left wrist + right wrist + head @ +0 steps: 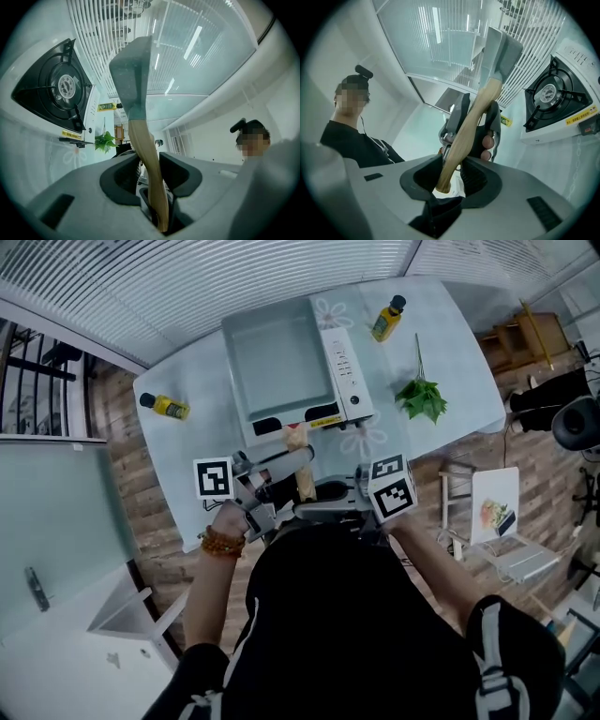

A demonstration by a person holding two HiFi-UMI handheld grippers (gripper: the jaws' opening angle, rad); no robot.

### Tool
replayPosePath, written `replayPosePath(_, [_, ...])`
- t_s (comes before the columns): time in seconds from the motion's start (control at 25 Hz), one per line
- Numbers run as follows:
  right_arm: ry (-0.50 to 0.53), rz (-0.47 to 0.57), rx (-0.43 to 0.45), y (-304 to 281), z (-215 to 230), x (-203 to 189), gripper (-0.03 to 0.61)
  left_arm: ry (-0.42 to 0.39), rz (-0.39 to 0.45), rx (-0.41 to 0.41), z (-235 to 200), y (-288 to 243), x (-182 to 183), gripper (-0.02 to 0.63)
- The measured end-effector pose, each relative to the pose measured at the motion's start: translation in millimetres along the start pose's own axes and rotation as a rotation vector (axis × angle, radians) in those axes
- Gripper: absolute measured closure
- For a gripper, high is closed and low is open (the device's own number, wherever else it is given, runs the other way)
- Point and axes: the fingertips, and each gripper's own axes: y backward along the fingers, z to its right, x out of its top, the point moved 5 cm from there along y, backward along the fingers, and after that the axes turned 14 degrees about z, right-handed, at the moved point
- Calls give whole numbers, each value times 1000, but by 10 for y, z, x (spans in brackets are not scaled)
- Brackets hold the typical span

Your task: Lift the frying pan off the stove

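A grey square frying pan (277, 362) with a wooden handle (301, 472) hangs over the white table stove (345, 371), hiding most of it in the head view. In both gripper views the black burner (61, 89) (551, 98) is bare and the pan (133, 70) (501, 51) is clear of it. My left gripper (279, 474) (149, 164) is shut on the handle (147, 154). My right gripper (330, 493) (452, 171) is shut on the handle's end (461, 145), just behind the left gripper (476, 124).
The stove stands on a pale blue table (469, 352). A yellow bottle (167, 406) lies at the table's left, another yellow bottle (387, 319) at the back right, and a green leafy sprig (422, 397) right of the stove. A white stool (497, 521) stands on the floor at right.
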Motion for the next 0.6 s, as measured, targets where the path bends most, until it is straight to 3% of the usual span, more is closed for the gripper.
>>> replayPosePath(0.6, [-12, -13, 0, -52, 1, -29, 474, 4, 20, -7, -1, 70, 7, 482])
